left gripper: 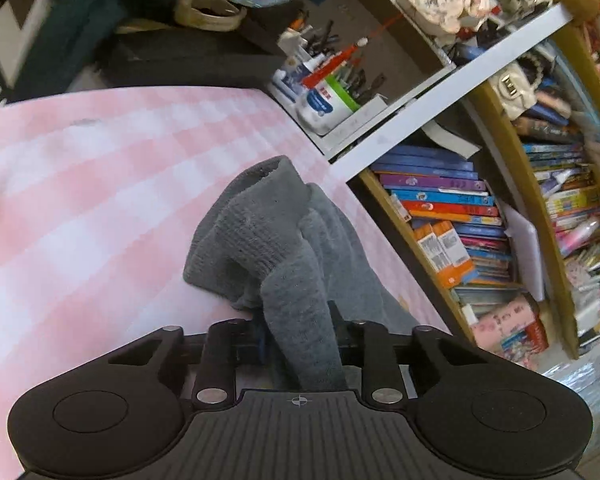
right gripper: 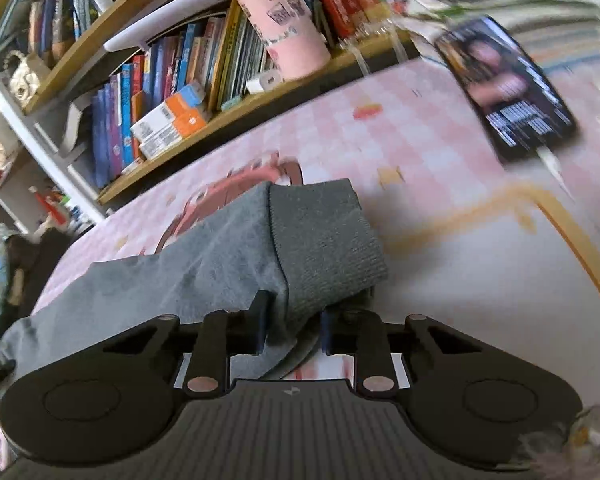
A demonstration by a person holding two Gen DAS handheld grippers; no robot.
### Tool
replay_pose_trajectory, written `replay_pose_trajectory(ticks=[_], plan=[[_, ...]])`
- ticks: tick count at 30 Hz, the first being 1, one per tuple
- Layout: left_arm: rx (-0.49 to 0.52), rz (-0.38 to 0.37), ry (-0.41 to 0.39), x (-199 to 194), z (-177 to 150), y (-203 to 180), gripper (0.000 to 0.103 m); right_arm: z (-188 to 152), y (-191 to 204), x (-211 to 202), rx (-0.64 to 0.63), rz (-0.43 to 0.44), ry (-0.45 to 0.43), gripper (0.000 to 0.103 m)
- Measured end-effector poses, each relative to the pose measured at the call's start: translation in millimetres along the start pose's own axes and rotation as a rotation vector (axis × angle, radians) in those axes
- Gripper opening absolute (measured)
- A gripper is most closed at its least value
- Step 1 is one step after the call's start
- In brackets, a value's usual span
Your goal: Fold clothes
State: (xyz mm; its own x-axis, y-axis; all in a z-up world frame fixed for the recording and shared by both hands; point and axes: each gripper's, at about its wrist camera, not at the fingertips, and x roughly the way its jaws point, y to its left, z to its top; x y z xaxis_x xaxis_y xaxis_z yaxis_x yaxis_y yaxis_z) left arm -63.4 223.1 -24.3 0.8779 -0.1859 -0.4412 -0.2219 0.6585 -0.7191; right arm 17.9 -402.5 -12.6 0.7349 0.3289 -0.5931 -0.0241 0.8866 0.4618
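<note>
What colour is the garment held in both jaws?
Plain grey knit with ribbed cuffs; the grey garment shows best in the right wrist view.

You have a grey knitted garment with ribbed cuffs [left gripper: 260, 236] in the centre of the left wrist view, bunched and folded over itself, one ribbed end rising toward the middle of the frame. In the right wrist view the same grey knit [right gripper: 228, 256] stretches from the lower left to the centre, its ribbed cuff [right gripper: 324, 240] draped over, centre frame.
</note>
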Motion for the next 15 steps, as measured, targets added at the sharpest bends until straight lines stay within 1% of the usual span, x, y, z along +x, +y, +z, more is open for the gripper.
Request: replay_pose_trajectory(ticks=[1,4,5,7,8,9,10,13,15], plan=[[0.020,0.006,0.000,13,11,-5,0.019,11,4,13,0.005,-0.005,-0.005,0.021],[0.039,-0.046,-0.048,37,40,-23,0.014,47,16,47,0.026,-0.008,-0.039,0.016],[0.040,-0.073,-0.070,43,48,-29,0.014,58,20,52,0.041,0.009,-0.071,0.014],[-0.004,-0.204,-0.169,34,56,-34,0.014,69,27,51,0.052,0.073,-0.143,0.014],[-0.024,-0.248,-0.212,31,55,-32,0.014,72,31,50,0.055,0.107,-0.176,0.014],[-0.046,-0.268,-0.242,29,53,-27,0.014,70,32,53,0.045,0.104,-0.175,0.014],[-0.061,-0.254,-0.246,31,51,-21,0.014,67,34,56,0.034,0.100,-0.173,0.014],[-0.054,-0.139,-0.197,43,42,-8,0.013,56,29,79,0.002,0.016,-0.093,0.014],[-0.041,-0.069,-0.165,49,36,-1,0.014,50,24,84,-0.005,0.008,-0.094,0.015]])
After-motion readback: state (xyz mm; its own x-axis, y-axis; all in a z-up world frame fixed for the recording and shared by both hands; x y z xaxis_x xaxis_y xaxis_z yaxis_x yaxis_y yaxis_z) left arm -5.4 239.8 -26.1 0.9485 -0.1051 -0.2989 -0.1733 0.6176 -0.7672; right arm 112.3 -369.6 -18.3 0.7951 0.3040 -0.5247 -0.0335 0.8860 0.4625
